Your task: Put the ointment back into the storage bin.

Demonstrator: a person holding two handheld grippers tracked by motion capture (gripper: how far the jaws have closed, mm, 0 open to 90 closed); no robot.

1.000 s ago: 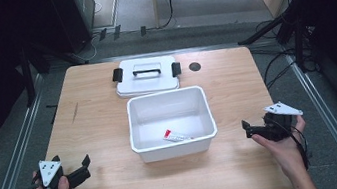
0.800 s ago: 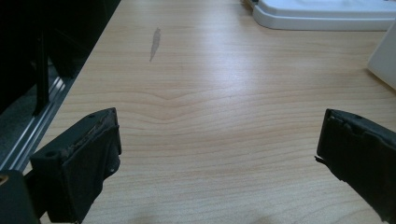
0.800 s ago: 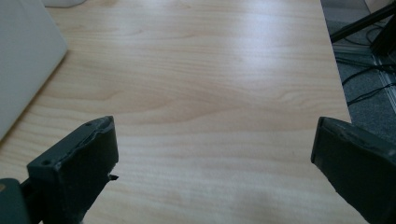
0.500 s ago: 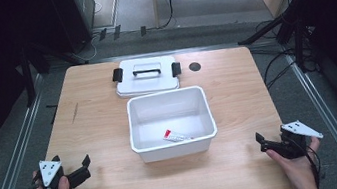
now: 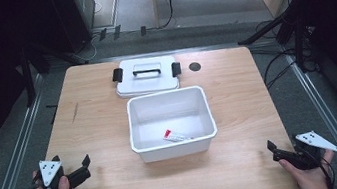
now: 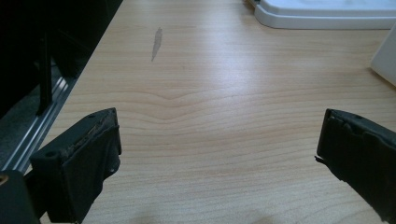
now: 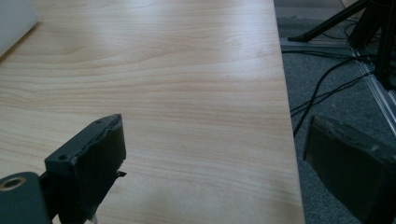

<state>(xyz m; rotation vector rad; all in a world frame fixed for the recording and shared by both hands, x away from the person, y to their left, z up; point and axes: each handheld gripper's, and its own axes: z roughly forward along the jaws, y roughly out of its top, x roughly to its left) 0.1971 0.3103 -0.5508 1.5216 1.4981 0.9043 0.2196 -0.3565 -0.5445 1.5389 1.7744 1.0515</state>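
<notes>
Two spread claws; high view reveals a tube [image 5: 176, 135] inside the bin [image 5: 175, 149].

I see a white tub [image 5: 171, 122] in the middle of the table, open on top. A small red and white tube [image 5: 176, 135] lies flat inside, toward 6 o'clock. The white lid [image 5: 146, 76] with black clips lies flat just beside the tub at 12 o'clock.

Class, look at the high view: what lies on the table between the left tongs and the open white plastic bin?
Nothing: between the left tongs and the open white plastic bin lies only bare light wooden tabletop, as the high view and left gripper view both show.
</notes>
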